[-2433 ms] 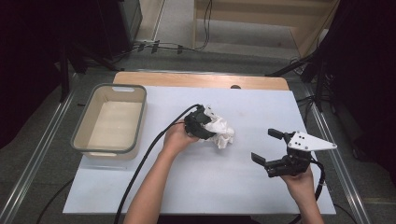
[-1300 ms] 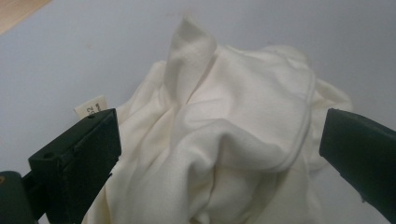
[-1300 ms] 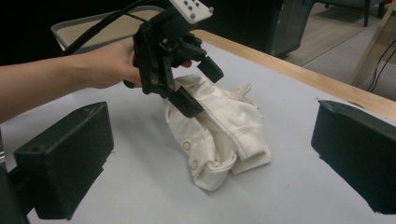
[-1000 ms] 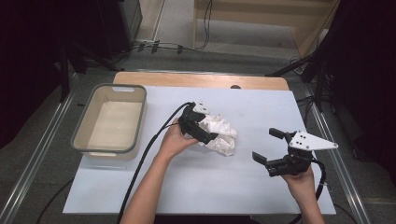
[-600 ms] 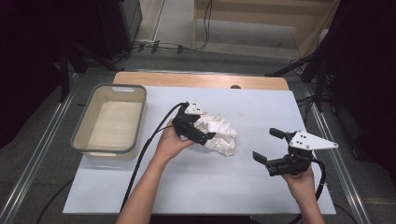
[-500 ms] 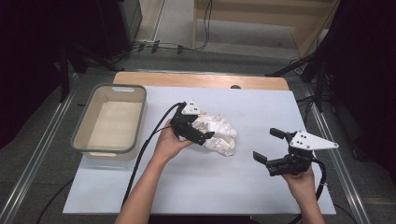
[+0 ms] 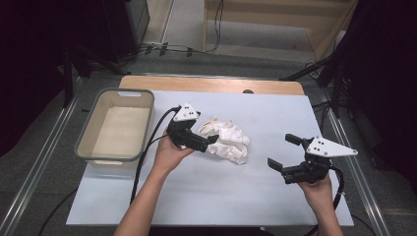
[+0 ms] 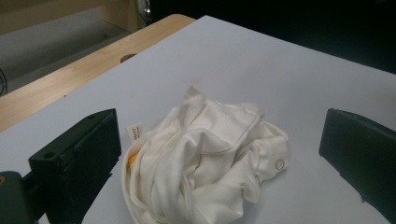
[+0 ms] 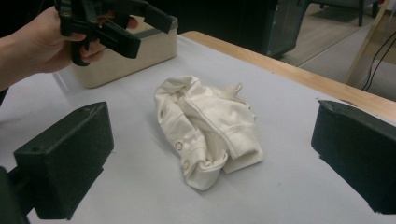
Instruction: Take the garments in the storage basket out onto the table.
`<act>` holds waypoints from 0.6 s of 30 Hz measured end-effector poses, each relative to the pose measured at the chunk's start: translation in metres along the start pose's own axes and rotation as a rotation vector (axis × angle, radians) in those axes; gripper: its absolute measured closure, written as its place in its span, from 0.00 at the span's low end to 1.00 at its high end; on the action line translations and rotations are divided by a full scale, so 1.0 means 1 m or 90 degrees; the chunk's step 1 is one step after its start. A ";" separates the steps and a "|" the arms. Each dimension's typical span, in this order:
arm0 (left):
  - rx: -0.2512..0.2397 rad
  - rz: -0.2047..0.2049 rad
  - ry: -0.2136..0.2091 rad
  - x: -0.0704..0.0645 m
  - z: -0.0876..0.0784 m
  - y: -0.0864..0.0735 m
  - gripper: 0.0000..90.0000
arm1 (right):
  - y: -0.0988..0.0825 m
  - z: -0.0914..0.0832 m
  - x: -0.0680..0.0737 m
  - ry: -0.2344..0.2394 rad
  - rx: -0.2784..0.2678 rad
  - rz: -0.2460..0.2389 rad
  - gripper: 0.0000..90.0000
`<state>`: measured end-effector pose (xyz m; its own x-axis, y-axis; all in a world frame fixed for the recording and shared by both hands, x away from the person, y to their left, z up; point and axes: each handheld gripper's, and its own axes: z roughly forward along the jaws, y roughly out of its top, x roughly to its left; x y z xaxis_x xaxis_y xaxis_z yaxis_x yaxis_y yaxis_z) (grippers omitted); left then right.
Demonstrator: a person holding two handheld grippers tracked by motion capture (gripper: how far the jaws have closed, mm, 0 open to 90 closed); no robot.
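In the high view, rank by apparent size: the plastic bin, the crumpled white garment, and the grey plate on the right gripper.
1. Plastic bin, clearly the largest.
2. White garment, a crumpled heap mid-table.
3. Grey plate on the right gripper, smallest, though it sits slightly nearer the camera than the garment.

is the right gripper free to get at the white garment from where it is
Probably yes. The right gripper is open and faces the crumpled white garment across bare table. The left gripper sits at the garment's far side, off that path.
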<state>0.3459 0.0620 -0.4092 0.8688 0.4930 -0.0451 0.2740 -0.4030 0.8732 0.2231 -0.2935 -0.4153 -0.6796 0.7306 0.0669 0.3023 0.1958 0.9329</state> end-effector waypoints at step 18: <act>-0.032 -0.005 0.028 -0.001 -0.029 -0.011 0.00 | -0.001 0.000 -0.002 -0.008 0.002 0.009 0.00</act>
<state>0.3298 0.0881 -0.4047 0.8472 0.5303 -0.0316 0.2593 -0.3608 0.8959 0.2244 -0.2954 -0.4161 -0.6668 0.7414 0.0751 0.3140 0.1881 0.9306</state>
